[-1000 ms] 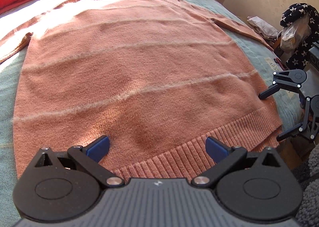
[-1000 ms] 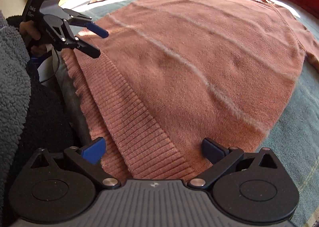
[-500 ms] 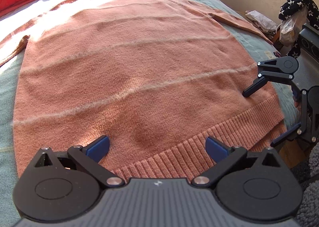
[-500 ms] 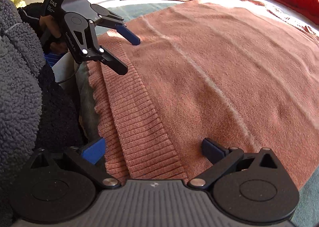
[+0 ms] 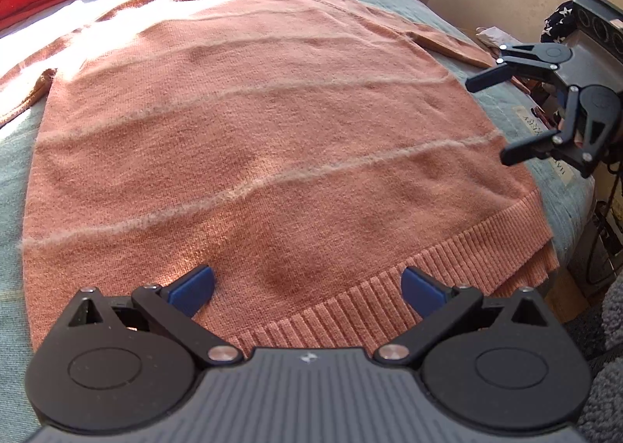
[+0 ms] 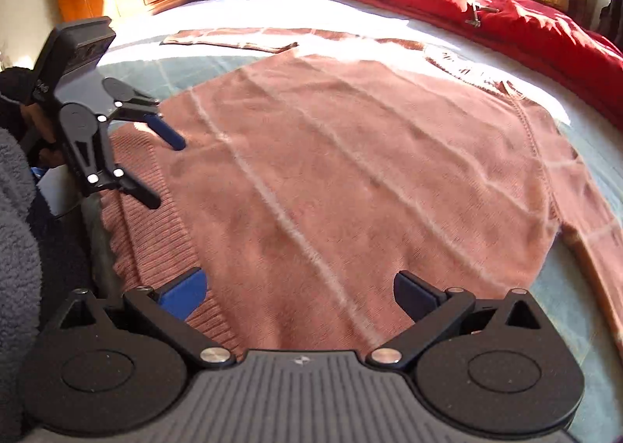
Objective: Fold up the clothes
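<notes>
Across the bed [image 5: 545, 154], a pink striped sweater [image 5: 272, 139] lies flat, hem nearest. At six o'clock the left gripper [image 5: 307, 283] hovers over the hem, fingers wide; at three o'clock the right gripper [image 5: 494, 119] hangs wide too, empty.

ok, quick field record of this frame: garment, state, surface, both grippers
garment: pink striped sweater
state: spread flat, unfolded, ribbed hem toward the grippers
surface: bed
background: red duvet at the far edge
left gripper: open, holding nothing, over the hem
right gripper: open, holding nothing, over the sweater's side
</notes>
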The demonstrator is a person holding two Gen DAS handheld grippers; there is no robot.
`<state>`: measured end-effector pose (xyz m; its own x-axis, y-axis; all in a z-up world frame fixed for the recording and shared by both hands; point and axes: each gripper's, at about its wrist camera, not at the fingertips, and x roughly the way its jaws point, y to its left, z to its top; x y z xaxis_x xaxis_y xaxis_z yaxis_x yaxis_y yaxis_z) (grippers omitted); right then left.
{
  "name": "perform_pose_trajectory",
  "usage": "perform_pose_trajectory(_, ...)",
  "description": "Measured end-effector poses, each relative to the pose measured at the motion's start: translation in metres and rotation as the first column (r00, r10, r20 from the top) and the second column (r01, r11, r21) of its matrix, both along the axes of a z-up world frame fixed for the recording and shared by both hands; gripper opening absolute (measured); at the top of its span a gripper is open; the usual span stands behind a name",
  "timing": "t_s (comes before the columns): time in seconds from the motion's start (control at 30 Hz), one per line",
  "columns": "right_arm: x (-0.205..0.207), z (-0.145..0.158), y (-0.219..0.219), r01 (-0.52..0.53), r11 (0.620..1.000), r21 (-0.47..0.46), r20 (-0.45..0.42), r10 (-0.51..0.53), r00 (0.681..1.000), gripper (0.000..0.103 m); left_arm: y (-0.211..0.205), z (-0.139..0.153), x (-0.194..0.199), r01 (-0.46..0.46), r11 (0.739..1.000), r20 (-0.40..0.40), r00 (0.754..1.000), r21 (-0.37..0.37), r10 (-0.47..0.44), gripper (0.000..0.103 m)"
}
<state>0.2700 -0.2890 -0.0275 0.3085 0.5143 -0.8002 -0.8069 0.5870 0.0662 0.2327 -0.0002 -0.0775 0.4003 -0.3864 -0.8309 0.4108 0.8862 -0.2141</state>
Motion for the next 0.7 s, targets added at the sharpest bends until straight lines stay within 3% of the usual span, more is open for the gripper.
perform_pose_trajectory(0.2,0.067,-0.049,0.007,0.145,0.988,-0.052,-0.113,-0.15,0.982,0.103,0.002,-0.001,0.002,-0.017,1.0,-0.002,1.0,-0.013,0.017,0.102)
perform_pose_trajectory(0.37,0.058,-0.052,-0.006,0.247,0.969,0.029,-0.124,-0.242,0.962,0.103,0.008,-0.001,0.006,-0.039,0.998,-0.017,0.999,-0.054,0.038,0.102)
perform_pose_trajectory(0.47,0.05,-0.054,-0.011,0.255,0.964,0.074,-0.092,-0.248,0.964,0.103,0.011,-0.001,0.008,-0.055,0.995,-0.027,0.998,-0.079,0.053,0.102)
perform_pose_trajectory(0.7,0.045,-0.053,0.002,0.267,0.963,0.017,-0.043,-0.267,0.963,0.103,0.01,-0.001,0.009,-0.072,0.994,-0.034,0.997,-0.082,0.069,0.102)
